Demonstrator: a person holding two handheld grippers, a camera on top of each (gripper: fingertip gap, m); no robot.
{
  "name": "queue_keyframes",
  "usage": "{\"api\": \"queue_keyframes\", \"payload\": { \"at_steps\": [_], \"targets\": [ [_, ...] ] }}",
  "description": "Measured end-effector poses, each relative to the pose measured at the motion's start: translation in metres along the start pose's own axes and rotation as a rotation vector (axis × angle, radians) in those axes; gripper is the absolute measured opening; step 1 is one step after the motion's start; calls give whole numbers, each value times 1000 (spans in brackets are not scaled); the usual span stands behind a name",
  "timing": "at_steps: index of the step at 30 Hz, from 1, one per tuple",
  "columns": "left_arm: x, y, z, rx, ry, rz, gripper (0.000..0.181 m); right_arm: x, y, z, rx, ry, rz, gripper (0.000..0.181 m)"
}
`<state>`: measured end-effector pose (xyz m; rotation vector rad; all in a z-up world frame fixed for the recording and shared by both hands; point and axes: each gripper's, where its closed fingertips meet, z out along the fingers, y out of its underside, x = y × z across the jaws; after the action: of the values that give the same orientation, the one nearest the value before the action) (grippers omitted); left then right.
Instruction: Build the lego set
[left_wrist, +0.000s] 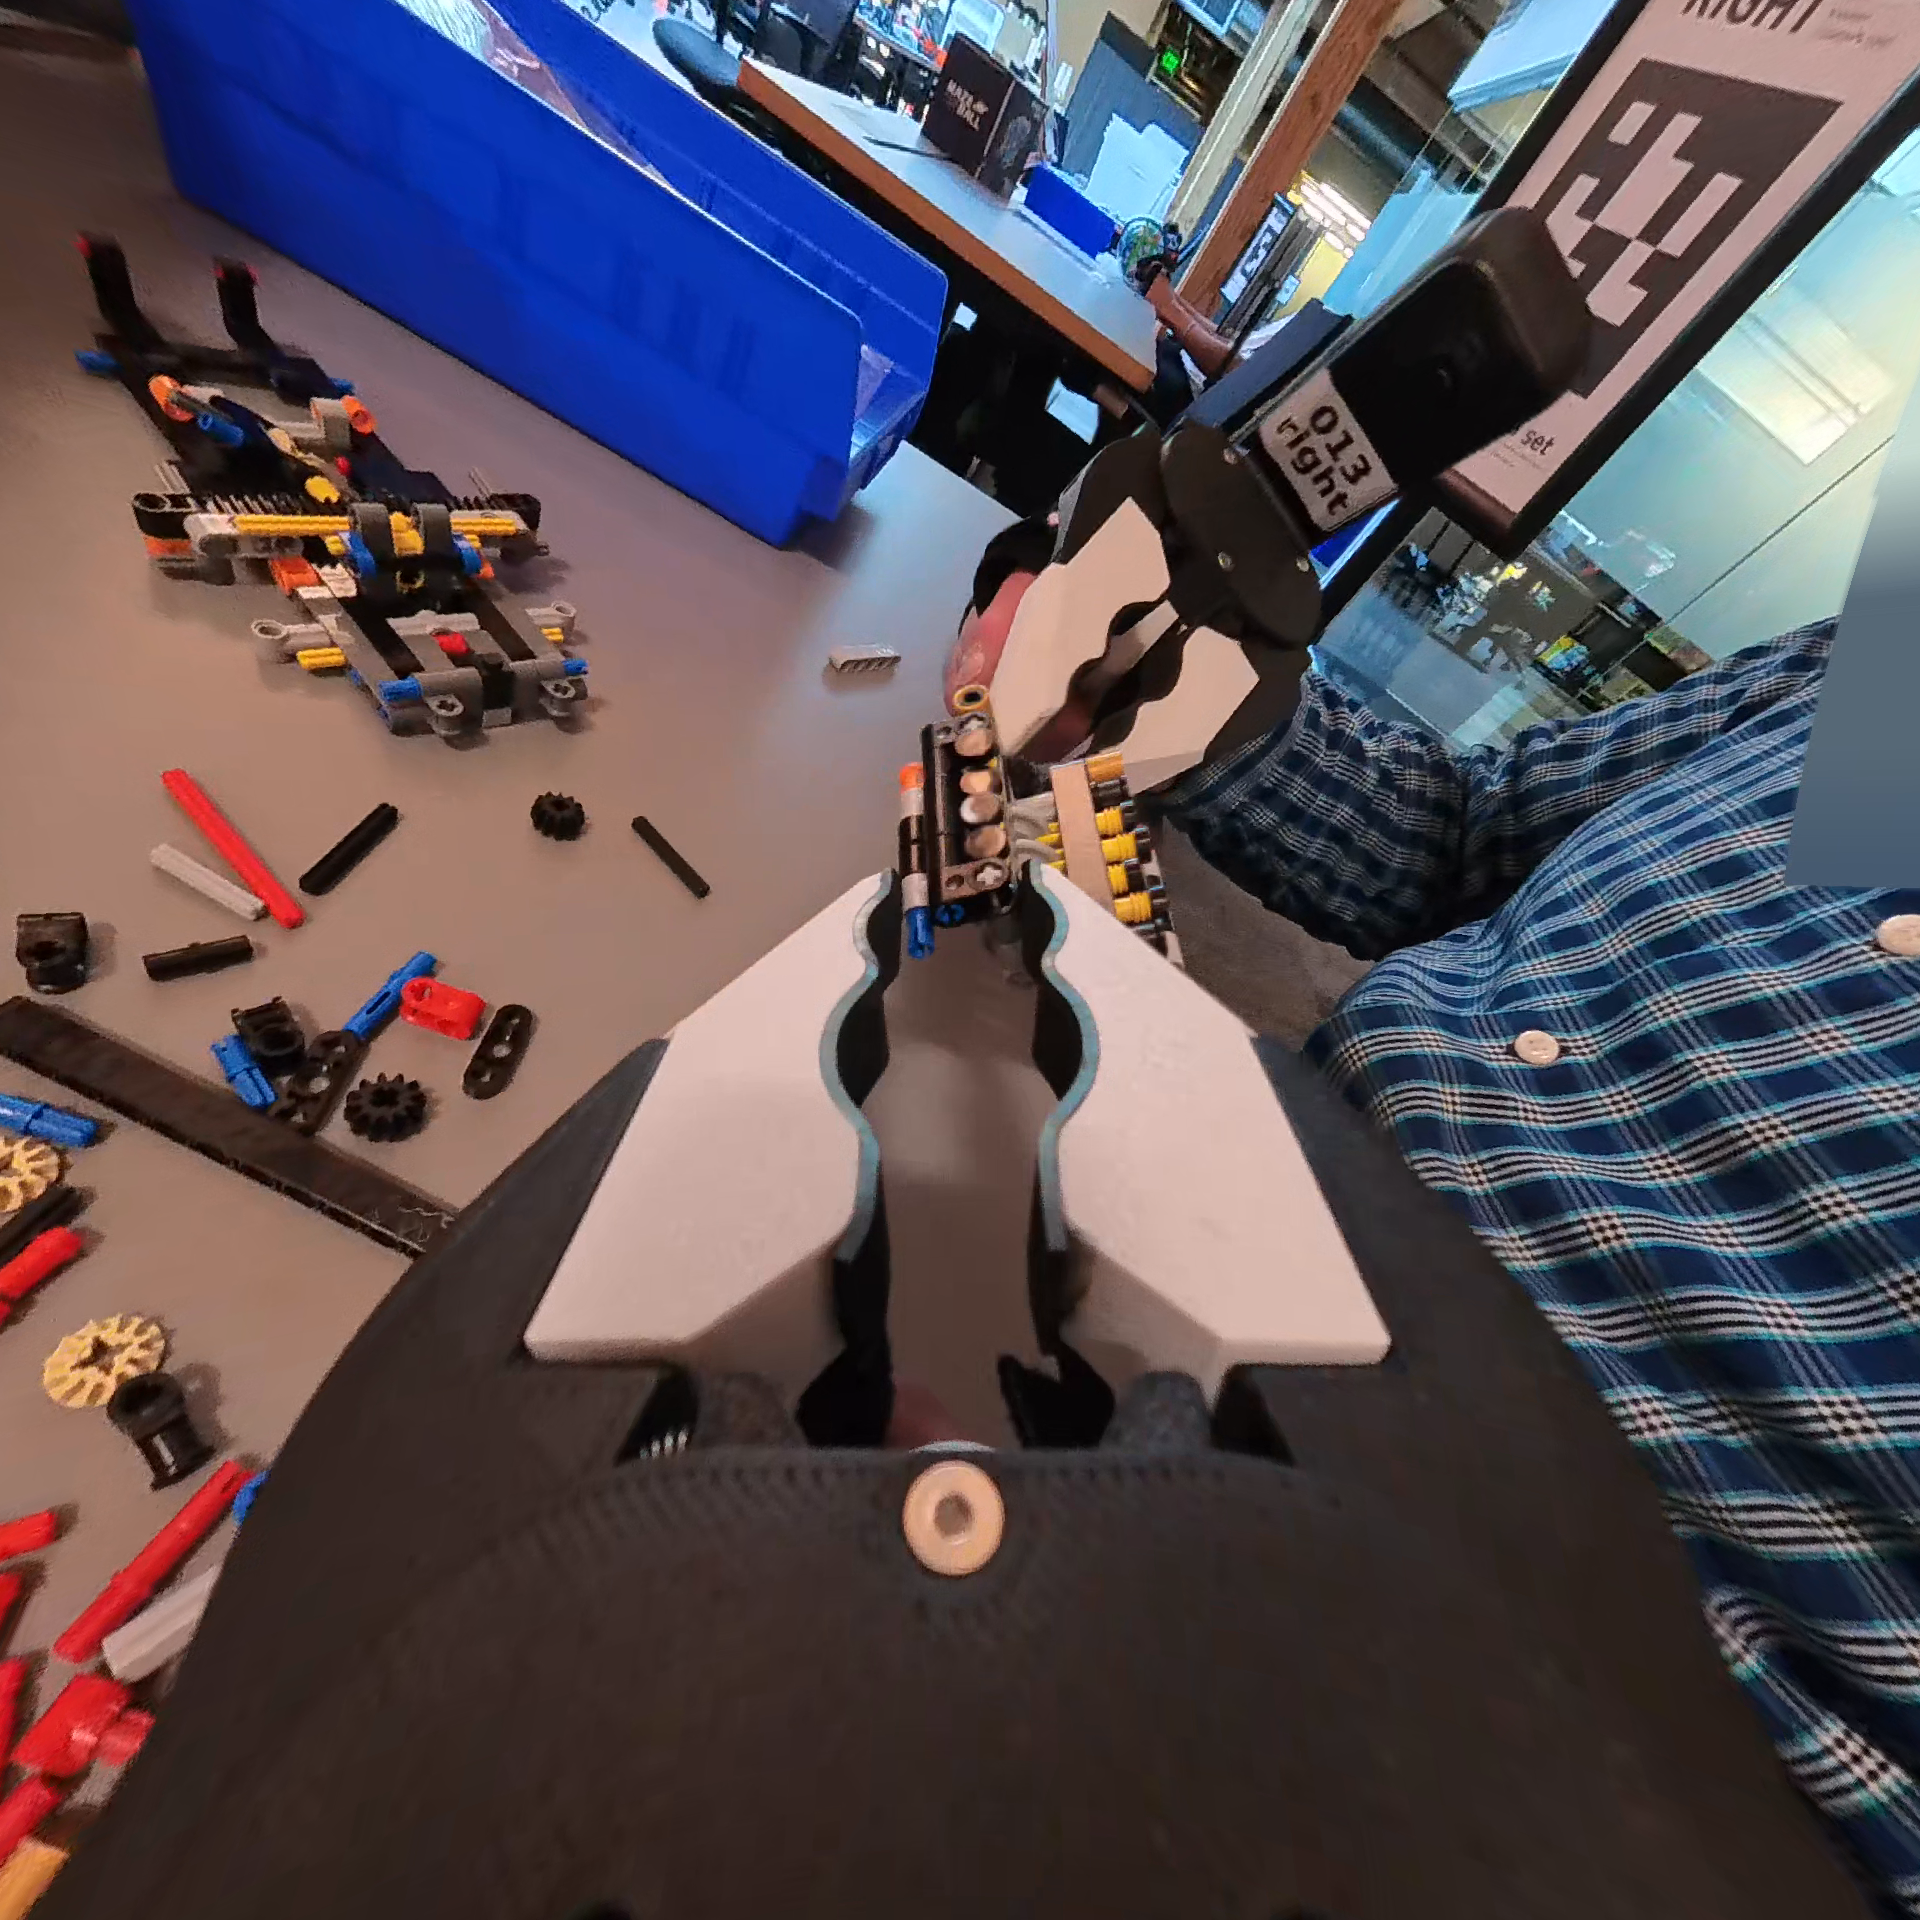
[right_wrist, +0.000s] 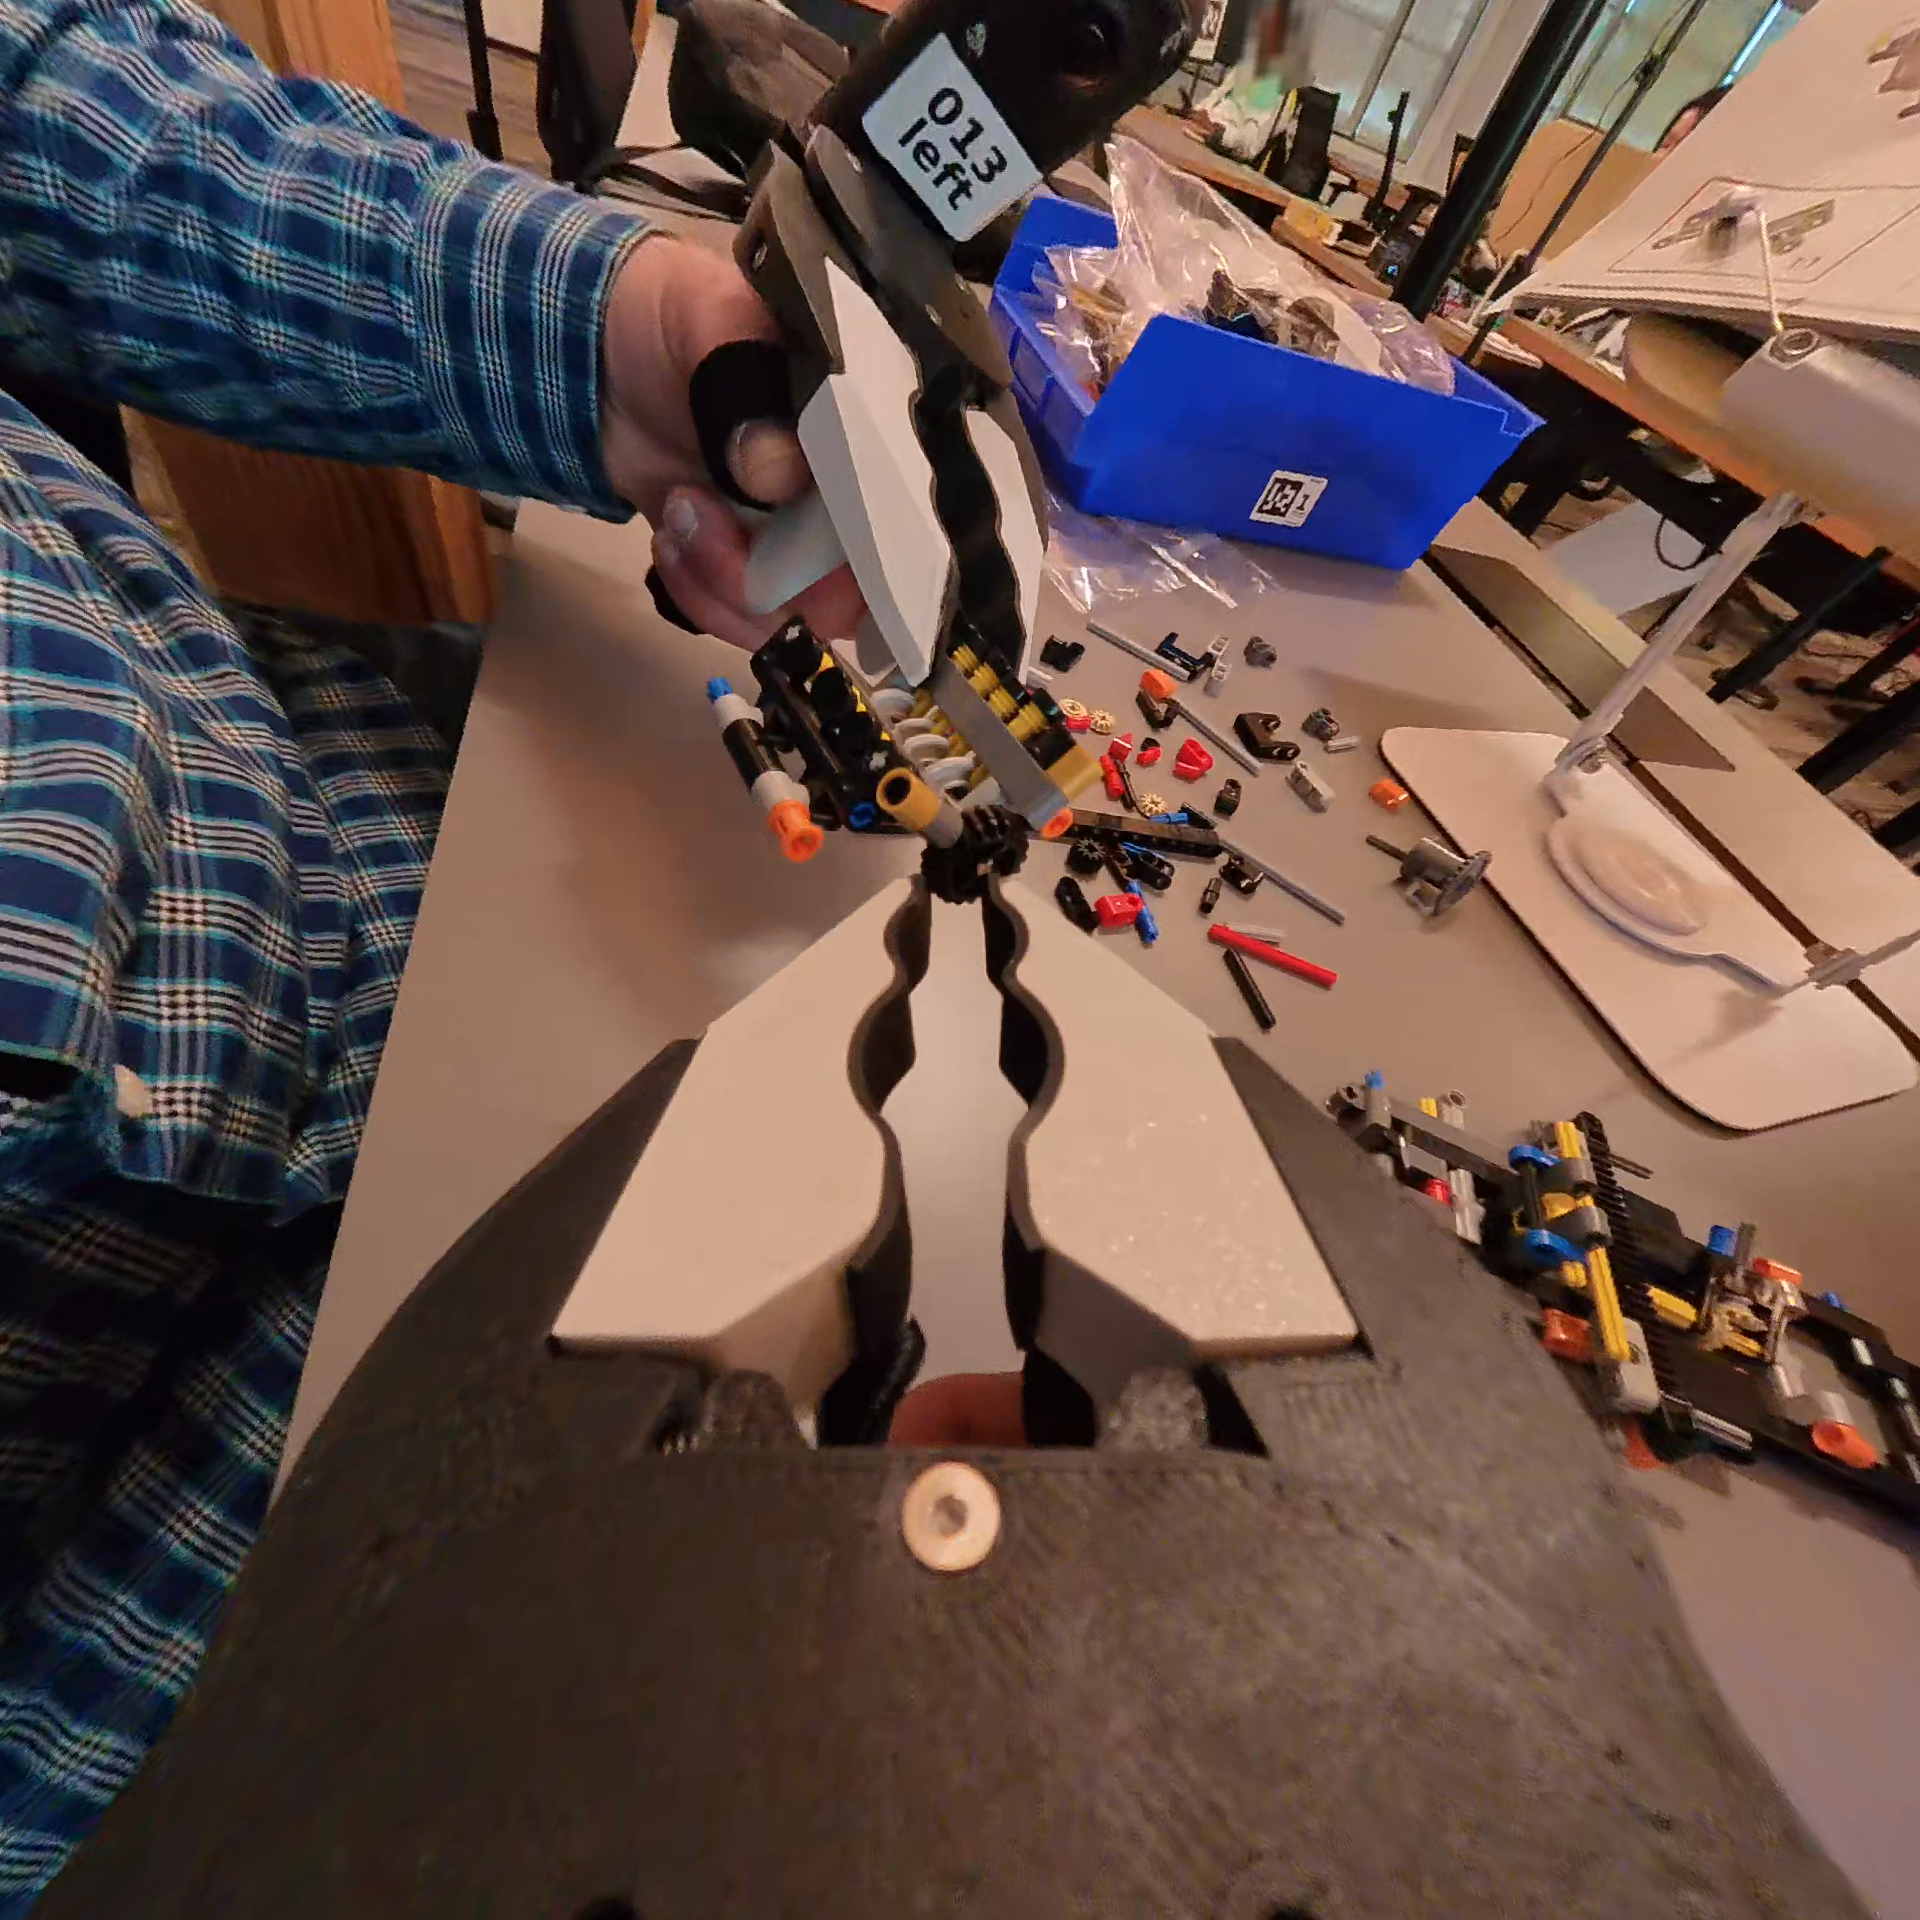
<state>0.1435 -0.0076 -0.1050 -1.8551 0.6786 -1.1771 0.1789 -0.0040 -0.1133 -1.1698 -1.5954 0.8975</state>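
1. The small black, yellow and grey lego block with round pegs (left_wrist: 971, 821) is up in the air above the grey desk (left_wrist: 665, 582), close to the person's checked shirt.
2. The left tongs (left_wrist: 961, 914) are clenched on one end of this block.
3. The right tongs (right_wrist: 951, 881) pinch a little black toothed gear (right_wrist: 971, 854) right at the block's other end. It may already sit on a grey rod there, but that spot is hard to see.
4. The big flat black and yellow lego frame (left_wrist: 353, 540) lies on the desk, partly built.
5. Many loose red, black and blue lego pieces (left_wrist: 312, 997) lie around it, and a blue plastic bin (right_wrist: 1278, 436) holds bags of more. I think a lot is left to build.
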Motion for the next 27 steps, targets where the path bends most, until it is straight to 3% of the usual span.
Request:
{"api": "queue_keyframes", "payload": {
  "at_steps": [10, 27],
  "targets": [
    [2, 1, 1, -23, -4, 46, 20, 1, -7, -11, 88, -50, 116, 11],
    [10, 1, 6, -14, 53, 36, 20, 5, -2, -6, 69, -35, 130, 7]
  ]
}}
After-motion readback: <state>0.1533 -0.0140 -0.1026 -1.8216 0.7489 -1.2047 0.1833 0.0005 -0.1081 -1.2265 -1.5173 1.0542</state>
